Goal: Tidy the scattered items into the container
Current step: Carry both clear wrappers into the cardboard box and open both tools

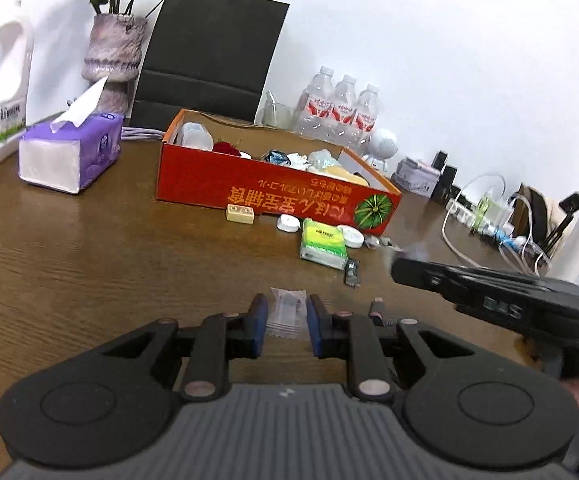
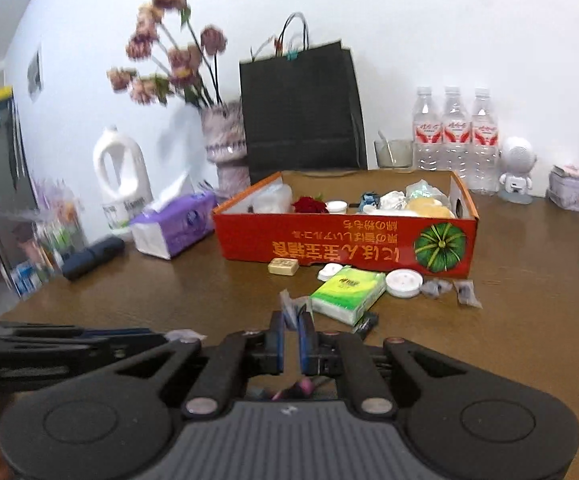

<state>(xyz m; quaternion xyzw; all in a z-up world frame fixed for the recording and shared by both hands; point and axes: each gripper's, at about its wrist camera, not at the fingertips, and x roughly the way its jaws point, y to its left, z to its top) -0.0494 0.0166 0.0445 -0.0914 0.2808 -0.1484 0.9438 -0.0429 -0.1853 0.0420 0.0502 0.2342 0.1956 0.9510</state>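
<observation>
An orange cardboard box (image 1: 249, 184) (image 2: 329, 240) holds several small items. In front of it on the wooden table lie a green tissue pack (image 1: 323, 242) (image 2: 347, 292), a beige tile (image 1: 240, 214) (image 2: 283, 266), white round lids (image 1: 288, 223) (image 2: 404, 282) and small clear packets (image 2: 465, 294). My left gripper (image 1: 287, 314) is open, its jaws on either side of a clear plastic packet (image 1: 288, 312) on the table. My right gripper (image 2: 291, 328) is shut on a small clear packet (image 2: 289, 306) and holds it above the table; its body shows in the left wrist view (image 1: 489, 296).
A purple tissue box (image 1: 71, 152) (image 2: 173, 224), a vase of dried flowers (image 1: 115, 52) (image 2: 225, 140), a black paper bag (image 1: 209, 52) (image 2: 301, 112), a white jug (image 2: 119, 176), water bottles (image 1: 337, 108) (image 2: 455, 132), a white robot figure (image 2: 515, 176) and cables (image 1: 489, 216) stand around the box.
</observation>
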